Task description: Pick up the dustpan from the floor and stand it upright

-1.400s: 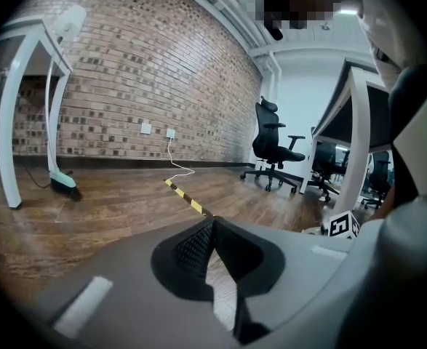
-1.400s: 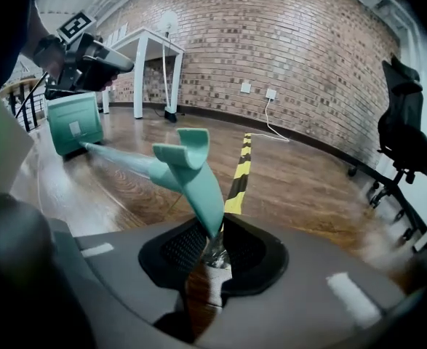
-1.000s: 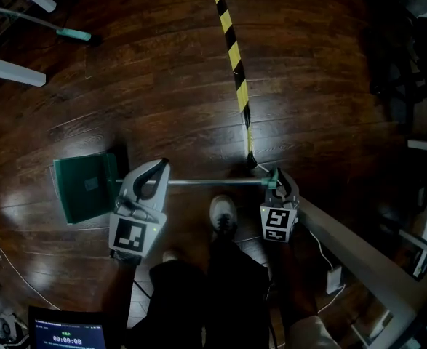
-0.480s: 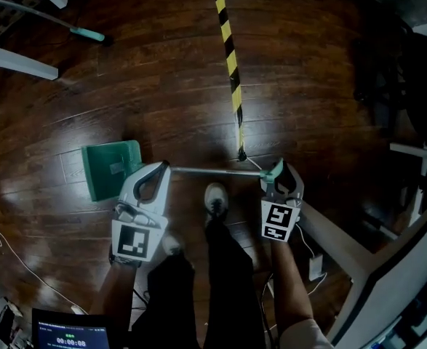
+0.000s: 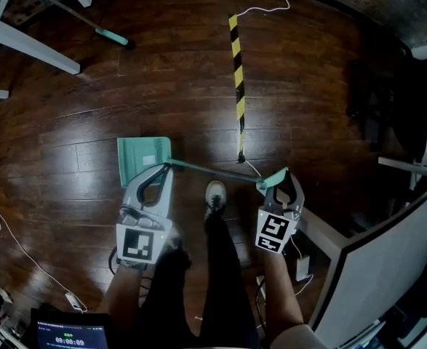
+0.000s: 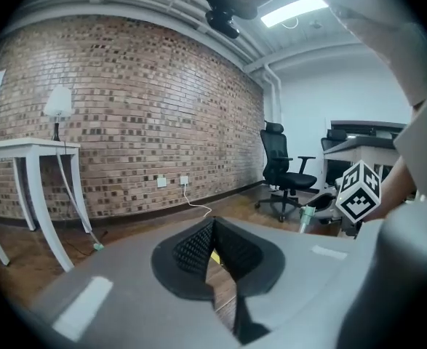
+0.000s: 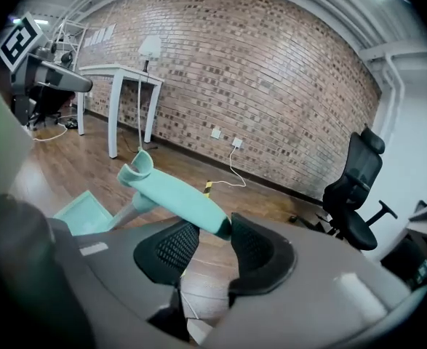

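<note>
We saw the dustpan [image 5: 144, 158] as a pale teal, shallow square pan joined to a thin grey metal pole [image 5: 213, 171]. The pole ended in a rounded teal grip [image 7: 173, 193] with a forked tip at its far end. In the head view the pan sat over the dark wooden floor [image 5: 89, 144]. It lay to the left of the near end of a yellow-and-black striped tape [image 5: 236, 78], and the pole slanted from it towards our right side. We could not tell whether the pan touched the floor.

The left gripper [image 5: 162, 167] had its tip at the pole just beside the pan. In its own view its fingers [image 6: 191, 249] were pressed together at the tips, and we saw nothing between them.

The right gripper [image 5: 282, 180] was at the grip end of the pole. Its fingers [image 7: 171, 249] were spreading, and the rounded end of the teal grip lay between them, against one finger and clear of the other.
</note>
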Action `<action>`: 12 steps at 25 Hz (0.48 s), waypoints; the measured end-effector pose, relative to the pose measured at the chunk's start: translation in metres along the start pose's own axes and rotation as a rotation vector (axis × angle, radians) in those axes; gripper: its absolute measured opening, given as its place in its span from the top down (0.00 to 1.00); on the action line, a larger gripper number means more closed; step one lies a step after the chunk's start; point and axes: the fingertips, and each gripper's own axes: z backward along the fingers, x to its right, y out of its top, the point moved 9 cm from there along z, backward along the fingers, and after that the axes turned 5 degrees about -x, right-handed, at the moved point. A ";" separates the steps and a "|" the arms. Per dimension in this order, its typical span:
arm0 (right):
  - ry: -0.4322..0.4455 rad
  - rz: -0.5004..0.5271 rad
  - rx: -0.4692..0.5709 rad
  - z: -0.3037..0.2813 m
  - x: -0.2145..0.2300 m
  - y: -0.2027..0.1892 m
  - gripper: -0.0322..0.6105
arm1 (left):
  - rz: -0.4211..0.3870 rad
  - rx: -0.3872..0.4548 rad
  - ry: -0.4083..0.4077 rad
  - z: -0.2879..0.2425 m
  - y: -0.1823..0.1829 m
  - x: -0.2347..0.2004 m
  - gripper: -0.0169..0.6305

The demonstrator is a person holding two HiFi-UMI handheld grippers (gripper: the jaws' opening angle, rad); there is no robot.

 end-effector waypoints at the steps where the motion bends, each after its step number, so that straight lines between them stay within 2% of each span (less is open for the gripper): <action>1: -0.003 -0.002 0.003 0.008 -0.003 0.008 0.72 | 0.009 0.005 0.011 0.008 0.006 -0.003 0.97; 5: 0.035 -0.021 0.024 0.034 -0.019 0.041 0.65 | 0.026 0.027 0.056 0.039 0.034 -0.017 0.97; 12: 0.124 0.118 0.019 0.062 -0.056 0.087 0.57 | 0.041 0.067 0.113 0.090 0.072 -0.033 0.97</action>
